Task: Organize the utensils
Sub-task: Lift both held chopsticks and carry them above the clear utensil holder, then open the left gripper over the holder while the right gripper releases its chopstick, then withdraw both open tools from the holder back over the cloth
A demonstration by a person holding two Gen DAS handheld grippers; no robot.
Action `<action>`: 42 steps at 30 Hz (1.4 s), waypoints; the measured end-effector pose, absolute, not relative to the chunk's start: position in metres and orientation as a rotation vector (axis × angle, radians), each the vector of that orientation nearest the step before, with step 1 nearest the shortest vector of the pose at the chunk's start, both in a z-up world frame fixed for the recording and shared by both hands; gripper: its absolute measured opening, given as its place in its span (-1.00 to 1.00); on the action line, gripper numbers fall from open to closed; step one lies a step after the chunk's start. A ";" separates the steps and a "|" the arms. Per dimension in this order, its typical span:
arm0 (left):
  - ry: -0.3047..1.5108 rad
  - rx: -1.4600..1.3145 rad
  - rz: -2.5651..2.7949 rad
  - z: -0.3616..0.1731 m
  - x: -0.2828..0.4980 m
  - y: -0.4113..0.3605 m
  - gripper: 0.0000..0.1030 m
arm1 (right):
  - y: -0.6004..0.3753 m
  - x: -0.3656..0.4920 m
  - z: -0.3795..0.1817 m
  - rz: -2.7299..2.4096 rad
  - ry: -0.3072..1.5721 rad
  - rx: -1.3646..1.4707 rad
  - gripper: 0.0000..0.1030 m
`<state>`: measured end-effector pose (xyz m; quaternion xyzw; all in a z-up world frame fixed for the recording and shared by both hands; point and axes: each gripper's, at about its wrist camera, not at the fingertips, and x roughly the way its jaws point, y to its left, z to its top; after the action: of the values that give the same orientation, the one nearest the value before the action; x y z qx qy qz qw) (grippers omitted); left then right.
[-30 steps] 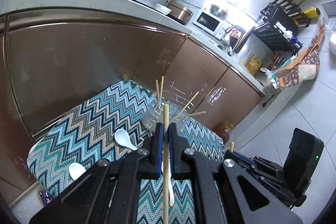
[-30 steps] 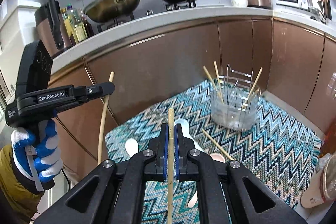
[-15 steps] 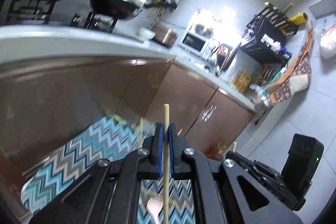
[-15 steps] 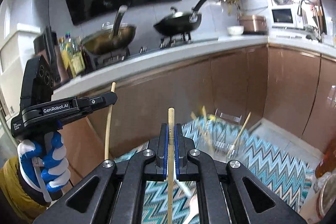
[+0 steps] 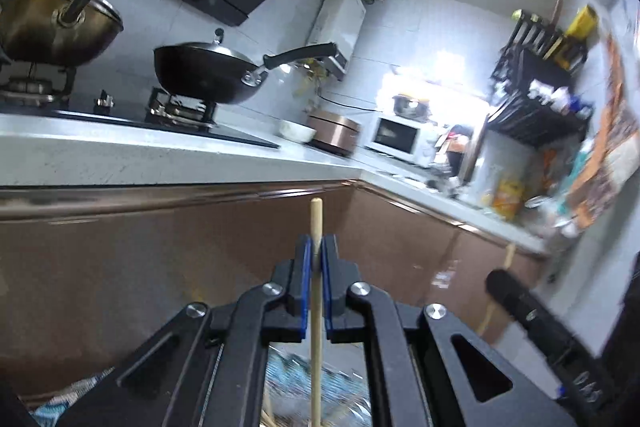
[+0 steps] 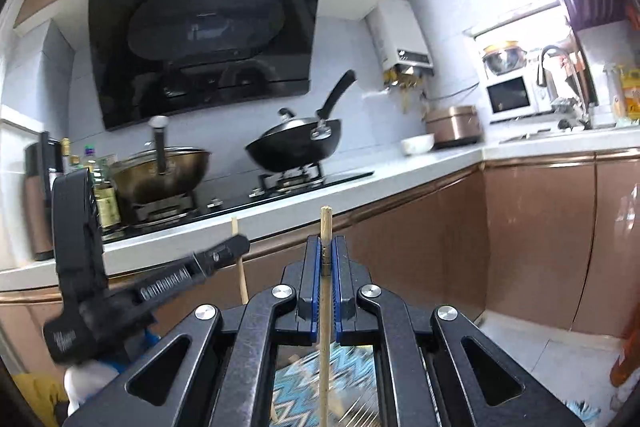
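Kitchen counter and brown cabinets fill both views; zigzag mat barely visible low down, holder not in view. Left claw clamped on one chopstick, upright. Right claw clamped on another chopstick, also upright. Both sticks in the air, nothing dropped into a holder. Judged mid-task: two picked up, placing left to do.

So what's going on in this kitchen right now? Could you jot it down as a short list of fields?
place: kitchen with a white counter and brown cabinets
left gripper: shut on a wooden chopstick
right gripper: shut on a second chopstick
chopstick pose: upright, tips above the jaws
on stove: black wok, brass pan
below: blurred zigzag mat
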<state>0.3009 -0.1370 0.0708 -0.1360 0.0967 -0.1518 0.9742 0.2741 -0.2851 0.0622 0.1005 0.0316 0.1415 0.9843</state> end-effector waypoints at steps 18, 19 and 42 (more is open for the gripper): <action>0.204 -0.229 -0.249 -0.016 0.330 -0.166 -0.54 | -0.282 0.317 -0.035 0.139 0.120 0.099 -0.84; 0.210 -0.224 -0.257 -0.014 0.326 -0.164 -0.53 | -0.283 0.314 -0.036 0.139 0.124 0.099 -0.79; 0.219 -0.150 -0.265 0.154 0.075 -0.023 -0.25 | -0.264 0.092 0.112 0.163 0.056 0.045 -0.60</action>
<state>0.0753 -0.0230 0.1536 -0.0745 0.1091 -0.1315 0.9825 0.0921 -0.2637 0.1124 0.0225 0.0278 0.0816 0.9960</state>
